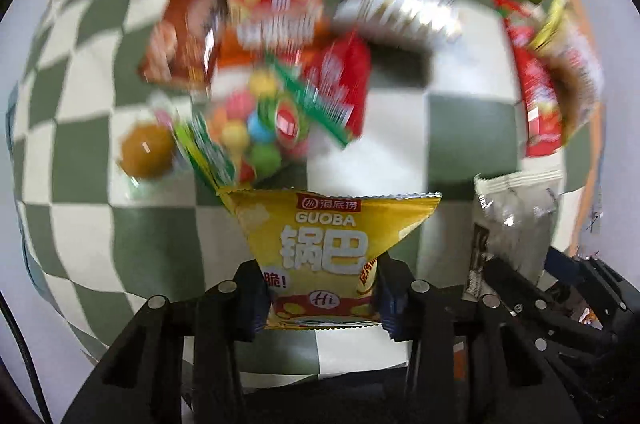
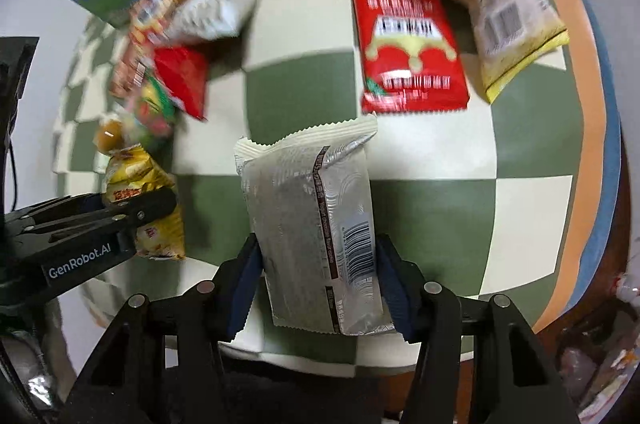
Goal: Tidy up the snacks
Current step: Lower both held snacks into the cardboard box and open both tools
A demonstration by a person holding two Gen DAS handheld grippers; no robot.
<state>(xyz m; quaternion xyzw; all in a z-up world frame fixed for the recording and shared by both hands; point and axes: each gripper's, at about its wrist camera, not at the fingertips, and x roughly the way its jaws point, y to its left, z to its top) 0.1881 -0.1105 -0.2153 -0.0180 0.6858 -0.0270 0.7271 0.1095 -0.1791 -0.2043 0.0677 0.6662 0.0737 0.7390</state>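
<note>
- two grippers: left gripper clamped on one yellow guoba packet, right gripper clamped on one silver wrapper
- one checkered cloth
- one long red packet beside one pale yellow-edged bag
- one round brown candy
- one bag of coloured balls
- far pile blurred, count unclear

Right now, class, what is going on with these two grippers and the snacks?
A person is sorting snacks on a checked cloth with two handheld grippers. The left gripper is shut on a yellow Guoba packet. The right gripper is shut on a silver packet. Both packets look lifted off the cloth. More snacks lie blurred ahead: a red packet to the right, a mixed pile to the left.
</note>
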